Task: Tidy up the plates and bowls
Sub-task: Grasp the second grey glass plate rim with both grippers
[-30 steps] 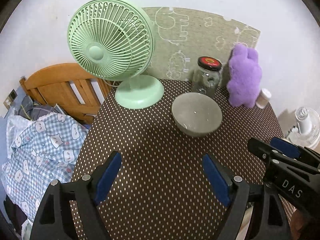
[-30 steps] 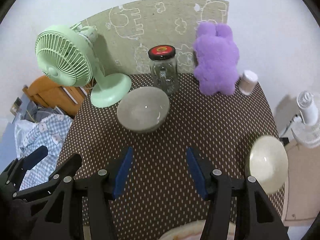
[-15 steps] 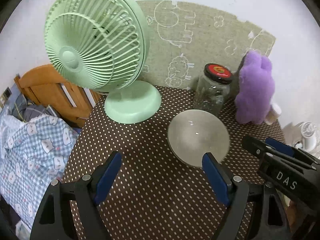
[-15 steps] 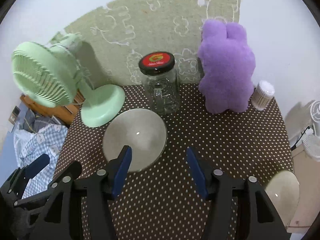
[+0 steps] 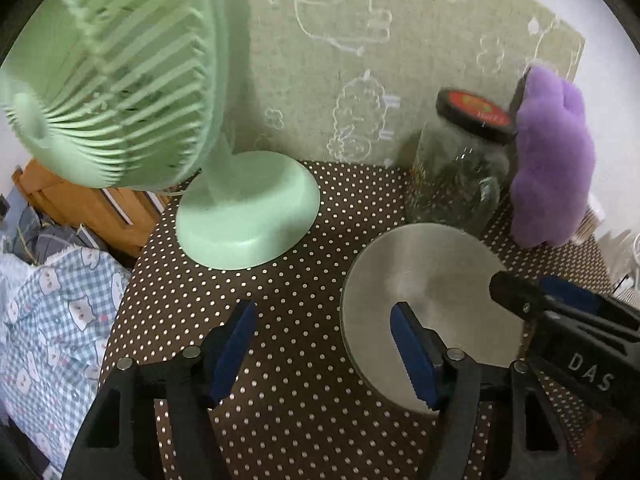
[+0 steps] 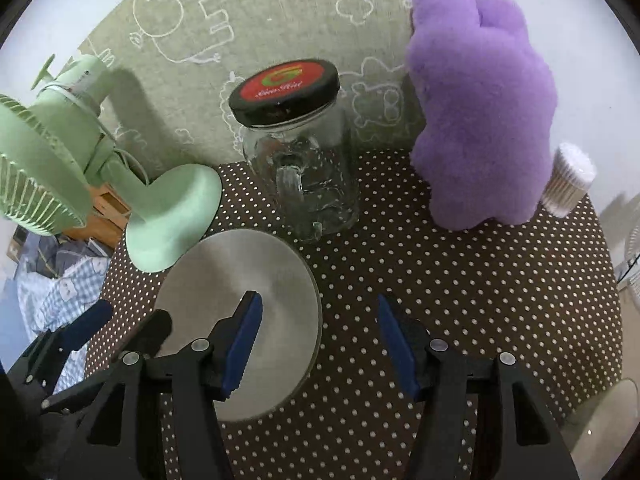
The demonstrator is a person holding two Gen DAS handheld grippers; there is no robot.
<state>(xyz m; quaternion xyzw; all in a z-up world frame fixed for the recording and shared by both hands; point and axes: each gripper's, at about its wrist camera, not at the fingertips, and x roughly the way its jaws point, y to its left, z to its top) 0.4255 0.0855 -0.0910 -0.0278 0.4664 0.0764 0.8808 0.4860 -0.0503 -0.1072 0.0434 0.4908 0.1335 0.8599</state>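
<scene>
A: What does the surface look like?

B: The counter (image 5: 304,360) wears a brown cloth with white polka dots. Behind it a white wall carries an olive mat (image 6: 280,12) with white outline animals. At the lower left of the left wrist view the counter's edge drops off to a blue checked blanket (image 5: 48,328) and a wooden frame (image 5: 80,208).

A: Going left to right, what stands on it?

B: A mint green desk fan (image 5: 120,80) fills the upper left, its round base (image 5: 248,212) on the cloth. Then a glass handled jar (image 6: 300,176) with a black and red lid, a purple plush toy (image 6: 484,120), and a small container of cotton swabs (image 6: 568,180) by the right edge.

A: And the task's thing?

B: A grey bowl (image 5: 432,300) sits in front of the jar, just right of the fan base. Part of a second, pale bowl (image 6: 604,420) shows at the lower right corner of the right wrist view, at the counter's edge.

A: The hand-held grippers?

B: The left hand-held gripper (image 5: 324,352) is closing; its right pad is over the bowl, its left pad over bare cloth, the bowl's left rim between them, not pinched. The right hand-held gripper (image 6: 320,344) is spread, its left pad over the bowl, its right pad over cloth, the right rim between them, not gripped.

A: Open room?

B: Bare cloth lies in the middle, between the bowl and the plush toy; the back row is crowded.
</scene>
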